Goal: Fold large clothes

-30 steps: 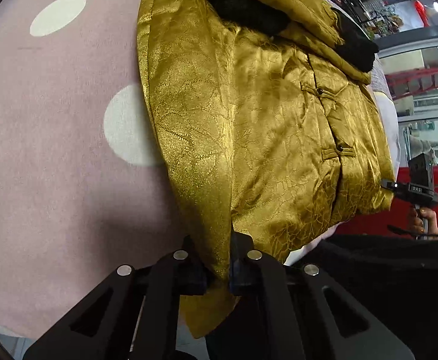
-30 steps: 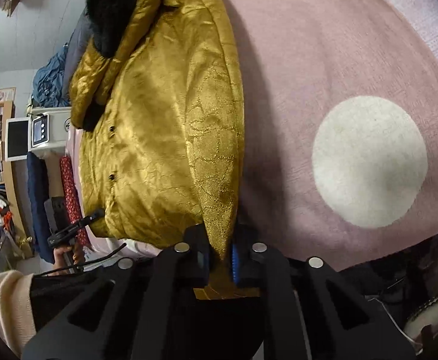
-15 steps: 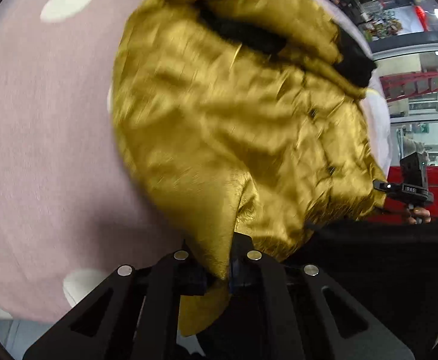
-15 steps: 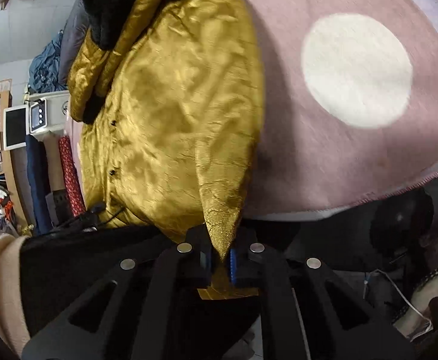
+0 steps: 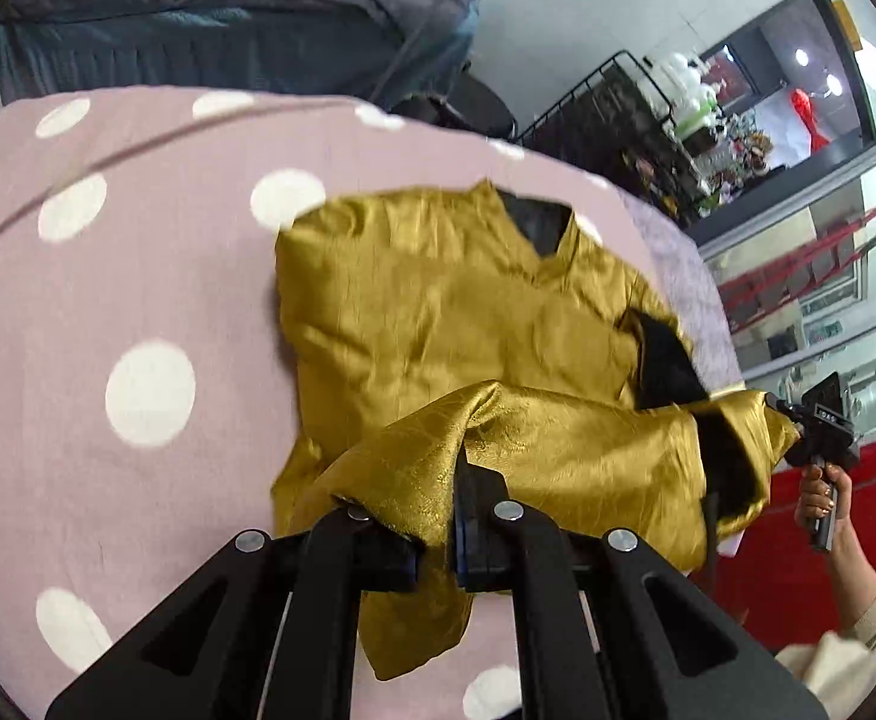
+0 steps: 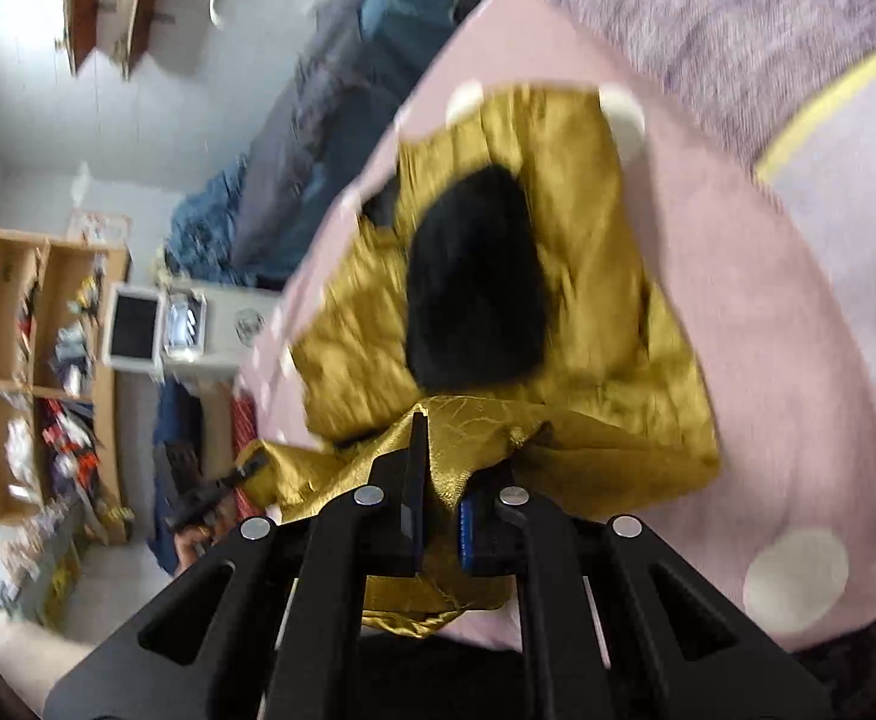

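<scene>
A gold satin jacket (image 5: 438, 312) with black lining lies on a pink bedspread with white dots (image 5: 108, 312). My left gripper (image 5: 438, 546) is shut on one corner of its hem, lifted off the bed. My right gripper (image 6: 438, 528) is shut on the other hem corner; it also shows far right in the left wrist view (image 5: 822, 426). The hem band hangs between them above the jacket's upper half. In the right wrist view the jacket (image 6: 606, 276) shows a black fur patch (image 6: 474, 282).
Dark blue and grey bedding (image 5: 210, 18) is piled behind the bedspread. A black wire rack (image 5: 618, 114) stands at the right. A wooden shelf unit (image 6: 42, 372) and a white appliance (image 6: 156, 330) stand left of the bed.
Both grippers have lifted the jacket's hem up and carried it forward over the body of the jacket. The views have swung from looking down to looking along the bed.
</scene>
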`<control>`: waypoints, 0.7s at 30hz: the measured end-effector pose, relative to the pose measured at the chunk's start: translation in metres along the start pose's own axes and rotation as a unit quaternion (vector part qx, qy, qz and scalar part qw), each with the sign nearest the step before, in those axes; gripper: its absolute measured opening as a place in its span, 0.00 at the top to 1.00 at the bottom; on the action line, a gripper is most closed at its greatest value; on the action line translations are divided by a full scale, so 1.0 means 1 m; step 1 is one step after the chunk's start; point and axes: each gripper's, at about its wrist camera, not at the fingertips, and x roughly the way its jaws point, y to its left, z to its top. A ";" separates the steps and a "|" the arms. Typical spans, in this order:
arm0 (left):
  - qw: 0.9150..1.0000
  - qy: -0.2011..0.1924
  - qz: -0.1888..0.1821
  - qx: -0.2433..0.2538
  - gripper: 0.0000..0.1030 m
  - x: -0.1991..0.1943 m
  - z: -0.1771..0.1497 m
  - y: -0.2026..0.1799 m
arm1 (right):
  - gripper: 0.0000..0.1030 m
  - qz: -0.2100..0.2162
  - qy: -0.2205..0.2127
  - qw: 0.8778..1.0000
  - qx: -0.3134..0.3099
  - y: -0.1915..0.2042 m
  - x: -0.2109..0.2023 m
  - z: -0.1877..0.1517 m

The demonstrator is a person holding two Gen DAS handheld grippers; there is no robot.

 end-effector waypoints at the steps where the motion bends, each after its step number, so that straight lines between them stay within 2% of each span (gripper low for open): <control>1: 1.000 -0.004 -0.002 -0.005 0.93 0.001 0.008 -0.001 | 0.92 0.011 -0.015 1.000 0.011 0.000 -0.004 0.013; 4: 1.000 -0.006 0.010 -0.015 0.93 0.013 0.038 -0.003 | 0.92 0.025 -0.042 0.999 0.023 0.005 -0.010 0.046; 10: 0.997 -0.009 0.033 -0.064 0.93 0.039 0.079 0.001 | 0.92 0.002 -0.048 0.999 0.012 0.026 0.005 0.096; 15: 0.997 -0.002 0.046 -0.068 0.93 0.060 0.095 0.000 | 0.92 -0.022 -0.056 0.997 0.046 0.022 0.030 0.129; 18: 0.994 0.011 0.044 -0.100 0.91 0.074 0.102 0.010 | 0.92 -0.034 -0.061 0.995 0.068 0.012 0.041 0.142; 21: 0.988 0.015 0.011 -0.156 0.88 0.077 0.107 0.023 | 0.92 -0.037 -0.060 0.993 0.091 -0.001 0.052 0.150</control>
